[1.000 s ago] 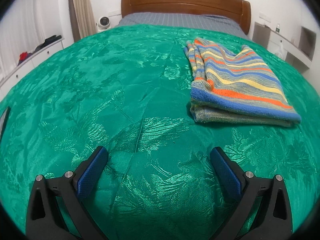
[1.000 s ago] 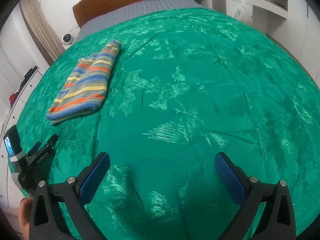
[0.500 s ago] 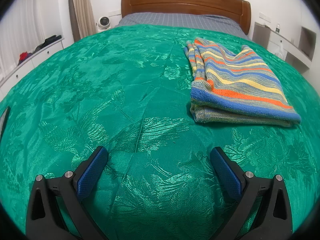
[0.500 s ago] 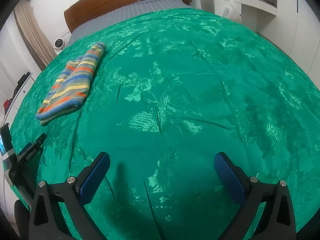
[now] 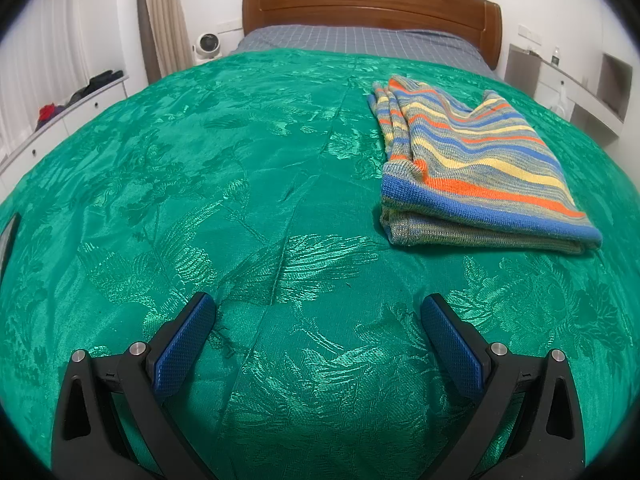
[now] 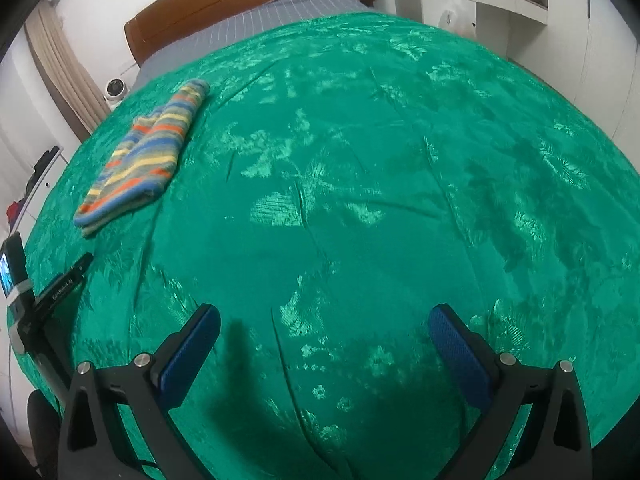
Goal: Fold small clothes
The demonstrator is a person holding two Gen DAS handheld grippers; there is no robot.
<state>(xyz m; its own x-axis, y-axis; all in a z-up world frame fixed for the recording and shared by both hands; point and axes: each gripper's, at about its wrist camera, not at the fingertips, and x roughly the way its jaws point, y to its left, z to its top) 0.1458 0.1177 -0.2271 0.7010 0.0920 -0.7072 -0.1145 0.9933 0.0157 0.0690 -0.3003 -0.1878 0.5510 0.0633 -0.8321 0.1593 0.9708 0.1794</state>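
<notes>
The left tongs (image 5: 318, 312) stand wide apart with nothing between the blue pads (image 5: 182, 346), just above the green cover (image 5: 240, 168). The right tongs (image 6: 324, 324) are spread just as wide and also hold nothing; the right wrist view is somewhat blurred.

The jumper (image 5: 472, 168), striped in blue, orange, yellow and grey, lies folded flat on the cover, ahead of the left tongs and off to their right, well clear of both pads. Its thick folded edge with the blue band faces the left tongs, and its far end shows several stacked layers. From the right tongs the jumper (image 6: 148, 156) lies far ahead and to the left, well apart from them. The left tongs (image 6: 60, 284) show at the left edge of the right wrist view, near the jumper's near end but not touching it, with a small lit screen (image 6: 10, 270) on their body.

Beyond the jumper, past both tongs, the cover ends at a grey checked sheet (image 5: 360, 42) and a brown headboard (image 5: 372, 2). A small white fan (image 5: 207, 45) stands to the left of the headboard, beside a curtain (image 5: 162, 16). White cabinets (image 6: 472, 4) stand ahead and to the right of the right tongs.
</notes>
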